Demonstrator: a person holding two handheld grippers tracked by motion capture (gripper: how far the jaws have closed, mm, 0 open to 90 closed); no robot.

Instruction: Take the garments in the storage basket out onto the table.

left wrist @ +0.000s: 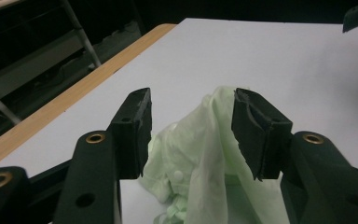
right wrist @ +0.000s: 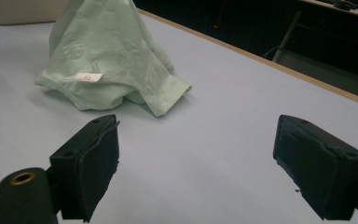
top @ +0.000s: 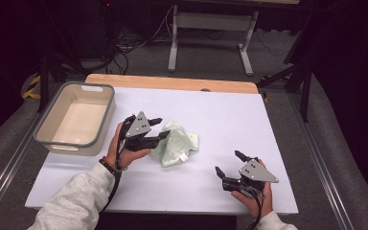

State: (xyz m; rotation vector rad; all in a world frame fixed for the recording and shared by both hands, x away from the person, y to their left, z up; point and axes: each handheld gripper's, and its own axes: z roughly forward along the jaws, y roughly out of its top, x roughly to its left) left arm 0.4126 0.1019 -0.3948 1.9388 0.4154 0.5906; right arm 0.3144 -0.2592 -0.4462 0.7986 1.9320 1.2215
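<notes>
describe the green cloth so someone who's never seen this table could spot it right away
Start at the white table and find the beige bin at its left edge. Just right of the bin, near the table's middle, lies the cloth, between the fingers of the left gripper. It is the one soft thing there: a crumpled, pale mint-green heap with a small white tag.

Dark room — grey carpet floor (top: 211,60)

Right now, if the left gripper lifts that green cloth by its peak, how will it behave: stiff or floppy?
Probably floppy: the pale green cloth lies crumpled in soft folds, so it would likely drape and hang below the left gripper. Likely light: it looks thin. It may slip, since the jaws stand apart around its raised fold, not pinching it.
</notes>
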